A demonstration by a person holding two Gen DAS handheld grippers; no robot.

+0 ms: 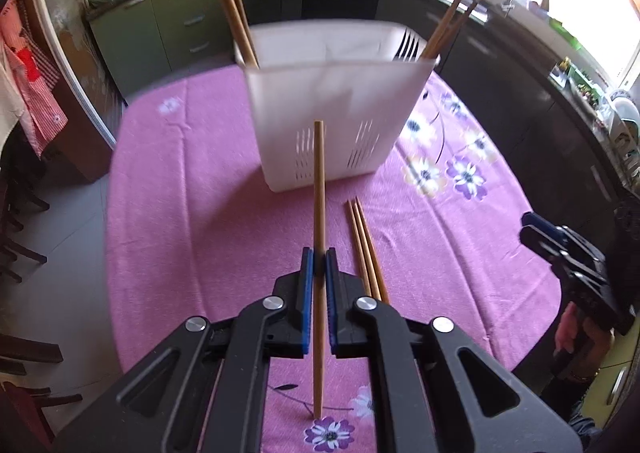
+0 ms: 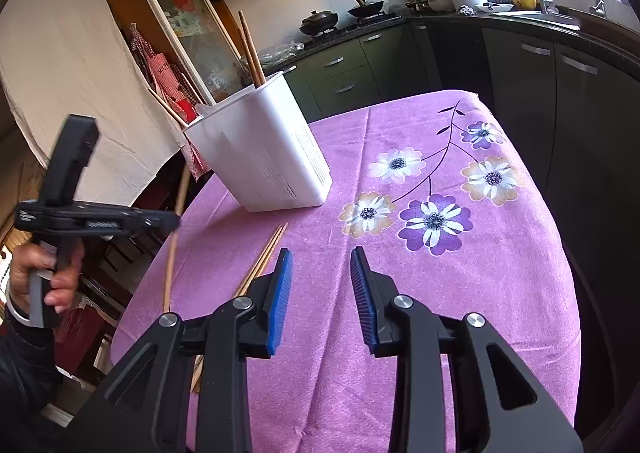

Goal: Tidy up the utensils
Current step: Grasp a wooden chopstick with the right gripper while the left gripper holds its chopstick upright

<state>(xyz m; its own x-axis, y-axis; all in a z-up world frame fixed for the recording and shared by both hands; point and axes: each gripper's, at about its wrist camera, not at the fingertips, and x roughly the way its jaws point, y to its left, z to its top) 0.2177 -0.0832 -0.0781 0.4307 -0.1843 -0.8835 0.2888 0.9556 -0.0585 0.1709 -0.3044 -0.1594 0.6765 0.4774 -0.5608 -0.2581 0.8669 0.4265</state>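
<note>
Left gripper (image 1: 319, 263) is clamped on one chopstick (image 1: 319, 189) at frame centre, below the white holder (image 1: 332, 125). Right gripper (image 2: 321, 265) stands apart, empty. Light, stiff and smooth, the stick may pivot; a mid-length grip seems safest.

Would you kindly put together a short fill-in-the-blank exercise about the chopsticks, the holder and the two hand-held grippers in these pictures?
1. The left hand-held gripper is shut on a single ____.
2. The right hand-held gripper holds ____ between its open jaws.
3. The loose chopsticks lie on the purple tablecloth, which is printed with ____.
4. The white utensil holder also contains a metal ____.

Missing words: chopstick; nothing; flowers; fork
</note>
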